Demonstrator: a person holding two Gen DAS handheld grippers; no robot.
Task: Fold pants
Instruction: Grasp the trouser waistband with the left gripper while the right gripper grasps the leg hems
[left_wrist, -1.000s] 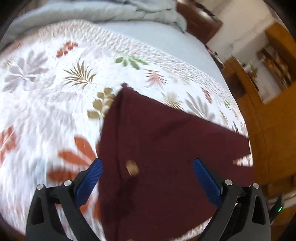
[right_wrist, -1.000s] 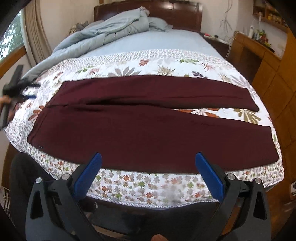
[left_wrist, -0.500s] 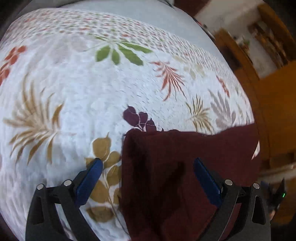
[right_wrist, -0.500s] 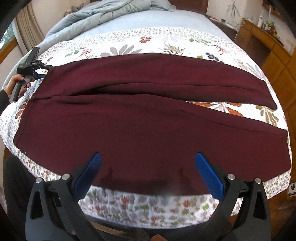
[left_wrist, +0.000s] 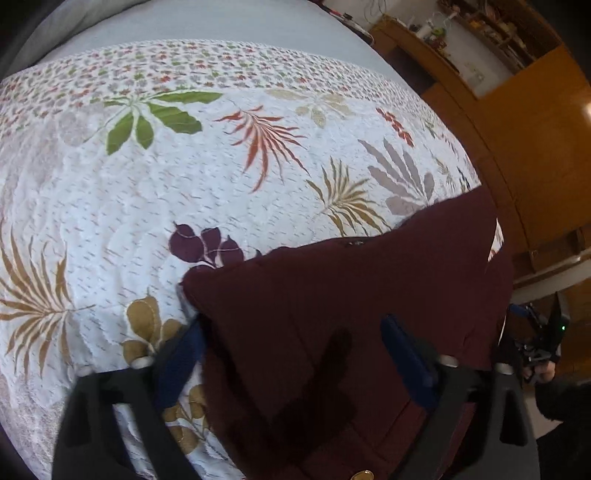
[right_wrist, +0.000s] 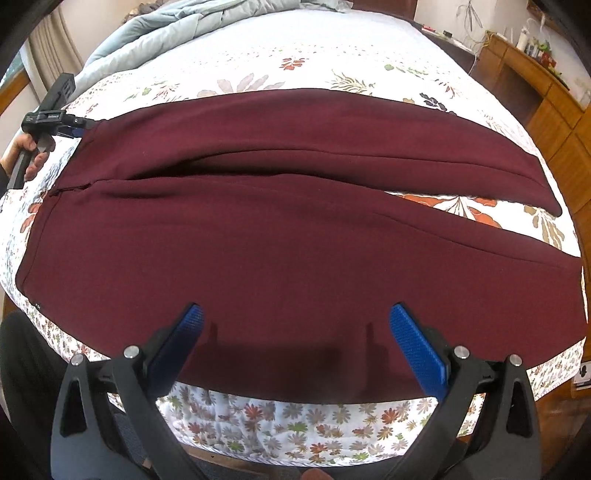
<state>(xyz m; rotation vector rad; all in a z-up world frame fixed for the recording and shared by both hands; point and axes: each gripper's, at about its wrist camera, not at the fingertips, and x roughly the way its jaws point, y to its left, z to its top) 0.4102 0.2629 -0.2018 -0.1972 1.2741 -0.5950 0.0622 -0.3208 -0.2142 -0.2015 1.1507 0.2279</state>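
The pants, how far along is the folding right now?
Done: the maroon pants lie spread flat across the floral bedspread, legs apart. In hand: the left claw sits open at the far waistband corner, one finger on the bedspread and one over the cloth; the right claw is open over the near leg's edge. Left: gripping, every fold; none shows yet.

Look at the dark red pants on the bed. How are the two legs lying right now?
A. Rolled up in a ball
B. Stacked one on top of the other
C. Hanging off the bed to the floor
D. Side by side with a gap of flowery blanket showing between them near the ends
D: the pants lie flat, and the flowery blanket shows in a wedge between the two legs toward the cuffs.
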